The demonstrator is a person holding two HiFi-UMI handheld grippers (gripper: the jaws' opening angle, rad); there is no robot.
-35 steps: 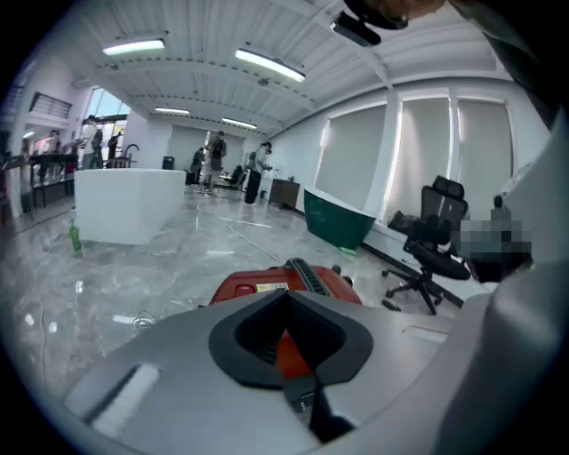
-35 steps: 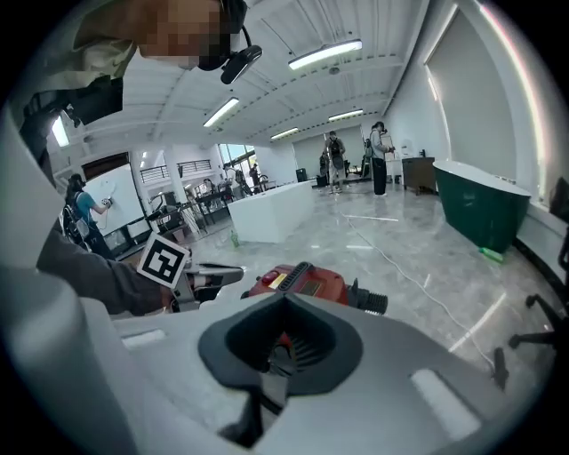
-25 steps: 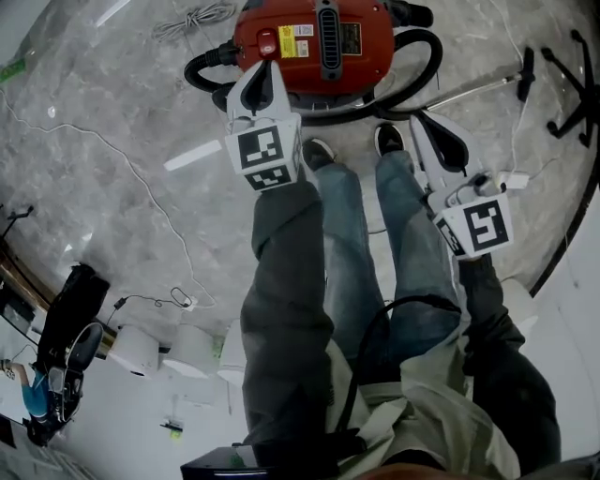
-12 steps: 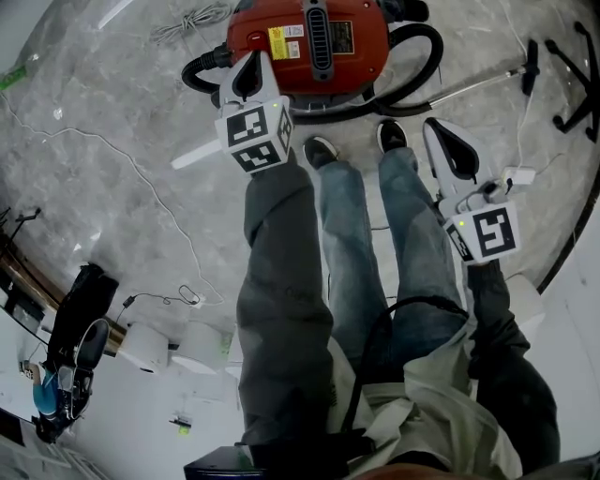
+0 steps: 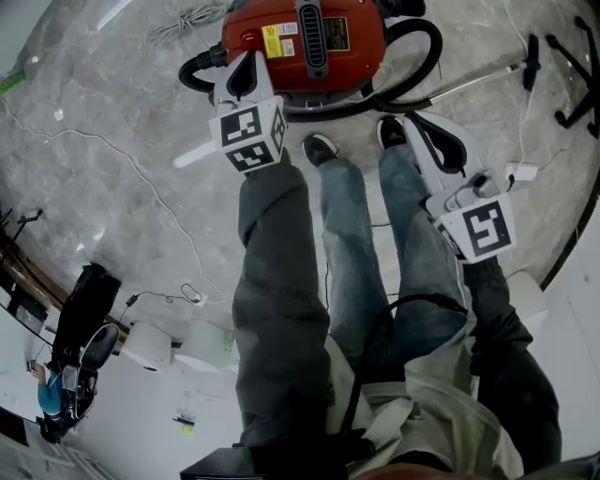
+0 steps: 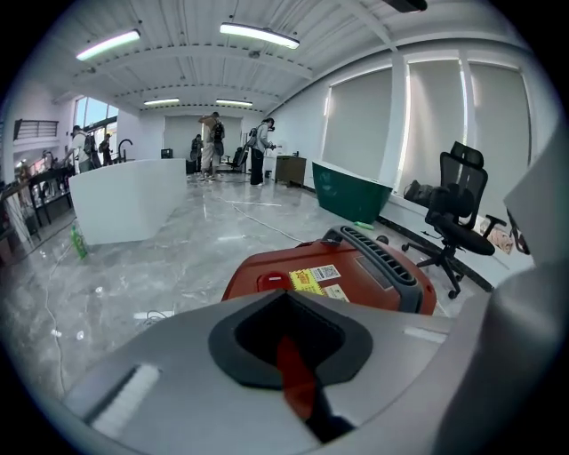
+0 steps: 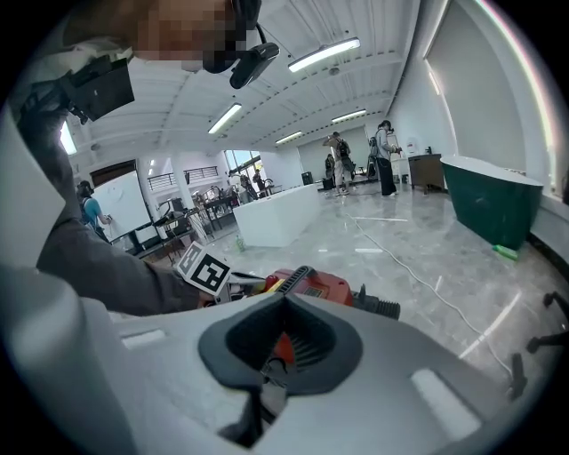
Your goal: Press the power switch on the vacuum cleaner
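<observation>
The red vacuum cleaner (image 5: 309, 42) lies on the marble floor at the top of the head view. Its round red power switch (image 5: 246, 37) sits on the left part of the top, beside yellow and white labels. My left gripper (image 5: 246, 60) is shut and empty; its tip hovers just short of the switch, touching nothing I can see. In the left gripper view the switch (image 6: 271, 281) shows right above the closed jaws of the left gripper (image 6: 284, 300). My right gripper (image 5: 414, 122) is shut and empty, held by the right shoe and apart from the vacuum (image 7: 316, 283).
A black hose (image 5: 424, 66) loops round the vacuum's right side and a metal wand (image 5: 478, 84) lies beyond it. An office chair base (image 5: 574, 66) stands at the far right. A coiled cord (image 5: 192, 17) and a thin white cable (image 5: 122, 159) lie left. The person's shoes (image 5: 321, 148) stand just before the vacuum.
My left gripper has moved forward and a little left, closer to the switch end of the vacuum. The right gripper has stayed near the right shoe.
</observation>
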